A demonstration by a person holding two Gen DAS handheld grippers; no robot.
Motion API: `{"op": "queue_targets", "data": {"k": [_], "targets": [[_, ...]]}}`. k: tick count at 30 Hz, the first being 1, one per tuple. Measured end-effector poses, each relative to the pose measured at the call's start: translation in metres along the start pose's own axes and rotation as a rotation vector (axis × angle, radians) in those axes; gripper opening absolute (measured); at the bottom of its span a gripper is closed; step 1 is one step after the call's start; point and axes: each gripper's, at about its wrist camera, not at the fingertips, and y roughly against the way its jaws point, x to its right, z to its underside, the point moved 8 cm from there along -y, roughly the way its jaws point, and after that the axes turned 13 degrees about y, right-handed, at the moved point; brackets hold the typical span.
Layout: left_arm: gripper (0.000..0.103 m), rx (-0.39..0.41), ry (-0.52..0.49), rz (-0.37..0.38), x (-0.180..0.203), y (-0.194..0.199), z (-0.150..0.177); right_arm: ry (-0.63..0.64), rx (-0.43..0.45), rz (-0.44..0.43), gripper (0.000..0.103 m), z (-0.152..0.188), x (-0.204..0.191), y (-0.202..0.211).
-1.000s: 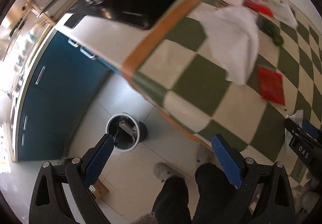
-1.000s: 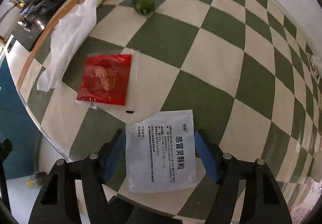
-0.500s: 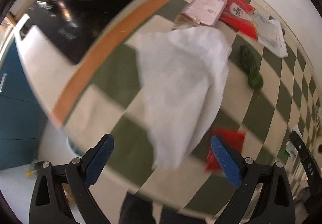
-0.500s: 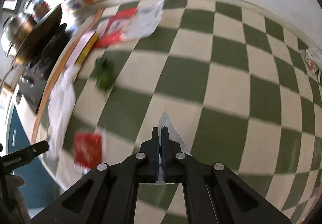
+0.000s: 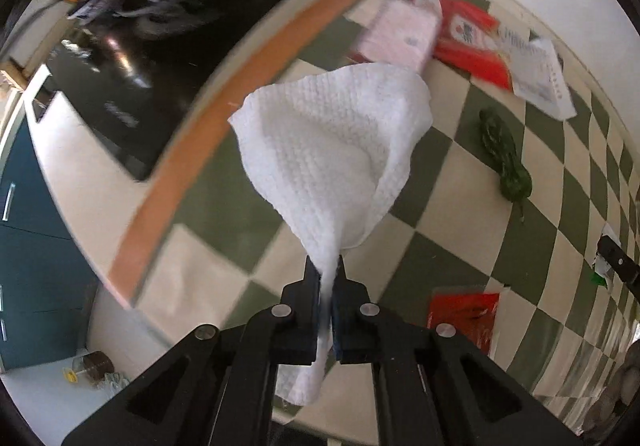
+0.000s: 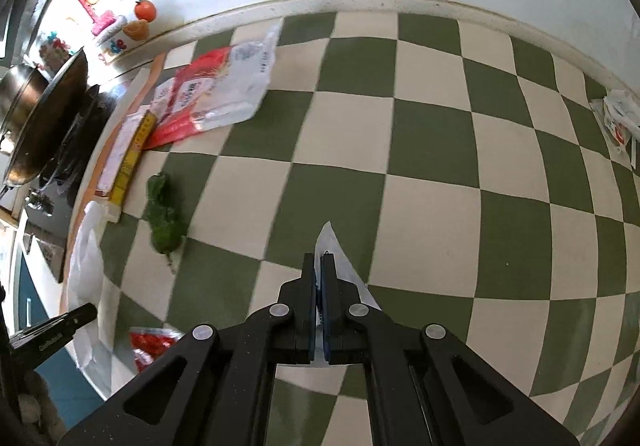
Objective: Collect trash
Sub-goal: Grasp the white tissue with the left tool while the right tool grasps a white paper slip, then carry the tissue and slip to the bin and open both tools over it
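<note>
Left gripper [image 5: 327,272] jaws pinch a crumpled, dimpled white paper towel [image 5: 336,149]; right gripper [image 6: 319,266] jaws clamp a thin white packet [image 6: 334,246].

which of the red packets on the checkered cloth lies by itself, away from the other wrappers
The small red packet near the table's front edge, alone on the checked cloth. The big red pack at the back lies against the pink pack and white wrapper.
</note>
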Motion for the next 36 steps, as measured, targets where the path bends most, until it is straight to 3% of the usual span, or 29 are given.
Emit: {"op": "queue_targets", "data": {"k": [6, 11, 16, 20, 24, 28, 32, 36], "targets": [[0.002, 0.090, 0.064, 0.001, -0.057, 0.050, -0.004, 0.082, 0.043, -0.105, 0.001, -0.014, -0.061, 0.029], [0.002, 0.121, 0.163, 0.013, -0.127, 0.084, 0.011, 0.192, 0.060, -0.242, 0.001, -0.016, -0.151, 0.051], [0.002, 0.080, 0.315, -0.012, -0.219, 0.088, 0.045, 0.338, 0.045, -0.379, 0.001, 0.007, -0.258, 0.062], [0.002, 0.019, 0.458, -0.036, -0.296, 0.067, 0.082, 0.483, 0.003, -0.482, 0.001, 0.054, -0.358, 0.046], [0.003, -0.064, 0.583, -0.034, -0.366, 0.015, 0.119, 0.576, -0.057, -0.540, 0.001, 0.107, -0.433, 0.006], [0.003, -0.147, 0.679, 0.012, -0.420, -0.070, 0.150, 0.649, -0.123, -0.570, 0.001, 0.166, -0.492, -0.052], [0.003, -0.234, 0.779, 0.066, -0.465, -0.171, 0.184, 0.676, -0.224, -0.573, 0.001, 0.233, -0.532, -0.140], [0.003, -0.346, 0.822, 0.118, -0.493, -0.282, 0.213, 0.658, -0.379, -0.579, 0.001, 0.310, -0.559, -0.254]]}}
